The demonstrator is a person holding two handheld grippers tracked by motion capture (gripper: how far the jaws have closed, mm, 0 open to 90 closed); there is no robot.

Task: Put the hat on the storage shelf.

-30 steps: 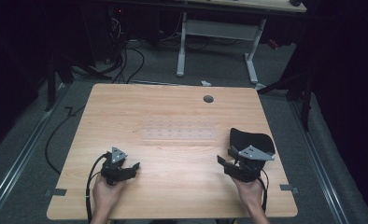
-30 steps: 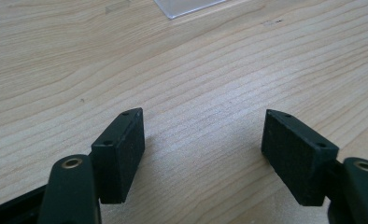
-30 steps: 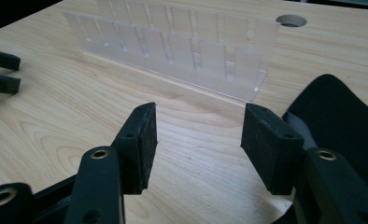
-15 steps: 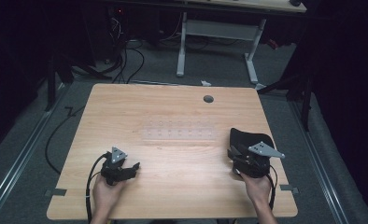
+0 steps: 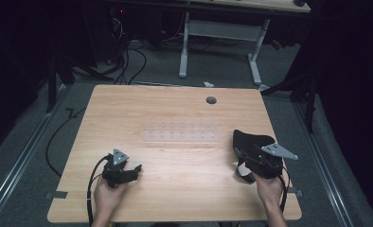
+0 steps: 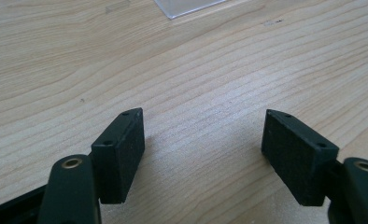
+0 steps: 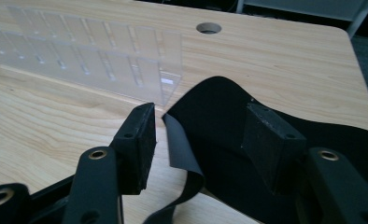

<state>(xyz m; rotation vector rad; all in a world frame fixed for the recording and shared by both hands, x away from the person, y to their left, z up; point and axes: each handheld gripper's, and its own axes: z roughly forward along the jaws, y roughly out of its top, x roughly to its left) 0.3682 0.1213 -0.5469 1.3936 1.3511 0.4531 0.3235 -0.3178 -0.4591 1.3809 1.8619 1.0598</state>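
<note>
A close look along the right gripper [image 7: 198, 140], whose two black jaws rise from the bottom edge and stand apart, their pads pressing on nothing. Between and behind them lies a black floppy sheet [image 7: 215, 109], with a curled strip of it looping down between the jaws. Beyond the left jaw, a clear plastic tray [image 7: 86, 58] with rows of small compartments rests flat on the light wooden table [image 7: 285, 60]. A round hole [image 7: 208, 28] sits near the table's far edge.
</note>
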